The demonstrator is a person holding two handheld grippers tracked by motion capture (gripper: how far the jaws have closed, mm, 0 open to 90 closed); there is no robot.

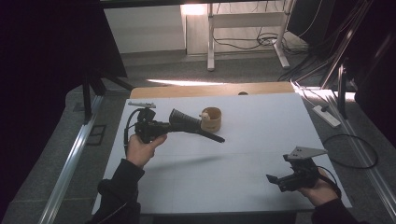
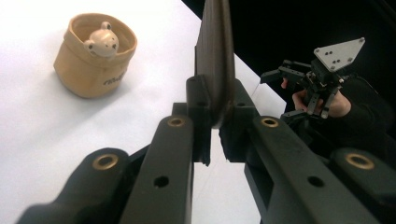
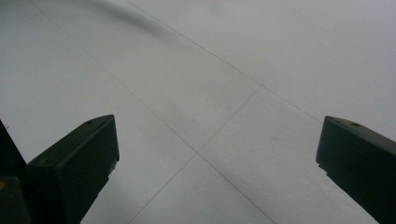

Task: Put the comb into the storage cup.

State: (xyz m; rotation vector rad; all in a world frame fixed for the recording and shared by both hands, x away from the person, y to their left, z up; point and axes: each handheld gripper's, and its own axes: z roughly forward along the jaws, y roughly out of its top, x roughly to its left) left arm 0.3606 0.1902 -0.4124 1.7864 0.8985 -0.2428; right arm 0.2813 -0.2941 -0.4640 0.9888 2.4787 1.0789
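White tabletop (image 1: 243,154) on a grey carpeted floor, desk legs and cables at the far side, dark surroundings left and right.

High view: left gripper (image 1: 184,122) held in the person's left hand (image 1: 142,147) at the far left of the table, clenched on a long flat black tool (image 1: 205,135), its dark blade running right and slightly nearer, tip just in front of the pouch; small tan fabric pouch (image 1: 212,122) standing upright at far centre, a pale bear figure (image 1: 205,116) at its left rim; right gripper (image 1: 273,179) in the right hand (image 1: 320,189) at the near right corner, well apart from both.

Left gripper view: jaws pressed on the black tool, which rises edge-on between them; pouch up left, apart from the blade, bear's head poking out of its mouth; right gripper seen far off at right.

Right gripper view: two black jaws standing wide, bare white table between them; released, grasping nothing.

Step in hand, by judgement: tool gripped and carried toward the pouch, not yet touching it; next move calls for bringing the blade tip to the pouch mouth or the bear, while the free right gripper comes over to steady the soft pouch, which may tip.
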